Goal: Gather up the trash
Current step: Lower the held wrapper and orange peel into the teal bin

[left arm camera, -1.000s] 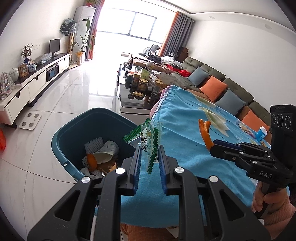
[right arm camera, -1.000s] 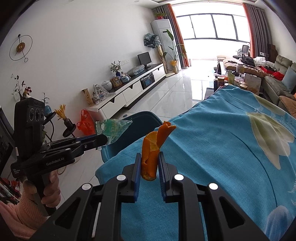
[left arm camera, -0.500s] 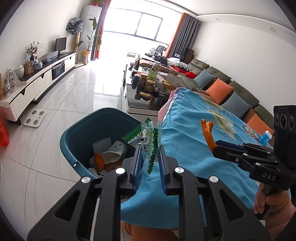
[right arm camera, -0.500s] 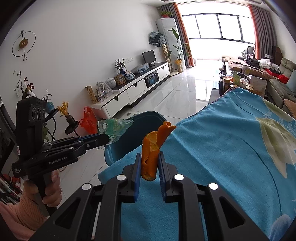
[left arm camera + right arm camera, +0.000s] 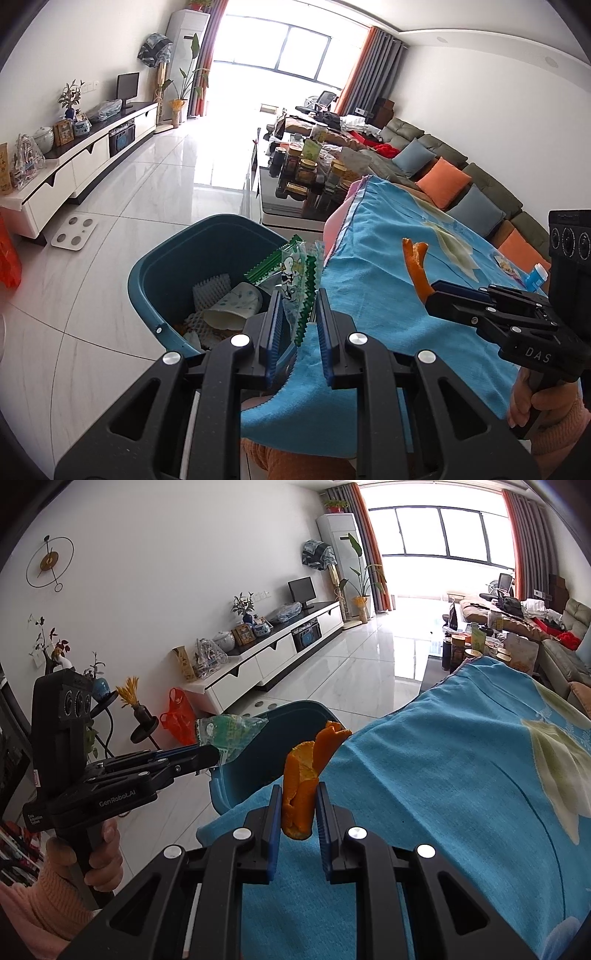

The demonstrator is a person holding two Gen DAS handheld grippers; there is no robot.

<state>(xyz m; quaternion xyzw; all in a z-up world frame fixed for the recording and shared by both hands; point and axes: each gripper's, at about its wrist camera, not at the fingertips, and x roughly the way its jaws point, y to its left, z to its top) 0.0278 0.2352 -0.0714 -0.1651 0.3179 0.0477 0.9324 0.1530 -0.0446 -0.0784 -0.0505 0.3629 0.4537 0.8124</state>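
here, the left gripper (image 5: 295,314) has its ribbed blue pads closed on a clear plastic wrapper (image 5: 295,273) with green zigzag edges and a printed cartoon figure; the wrapper stands upright between the fingers, its top above the rim of the teal bin (image 5: 162,258). the right gripper (image 5: 297,808) is clamped on a curled orange peel (image 5: 306,779), matte and folded, which projects up and forward past the fingertips. both grippers sit over the near edge of a blue terry cloth (image 5: 443,775) with a pale flower print. the bin, of smooth plastic, stands just beside the cloth edge and holds a paper cup (image 5: 232,306), white foam netting (image 5: 212,290) and what may be crumpled tissue. farther off lie glossy floor tiles (image 5: 155,184).
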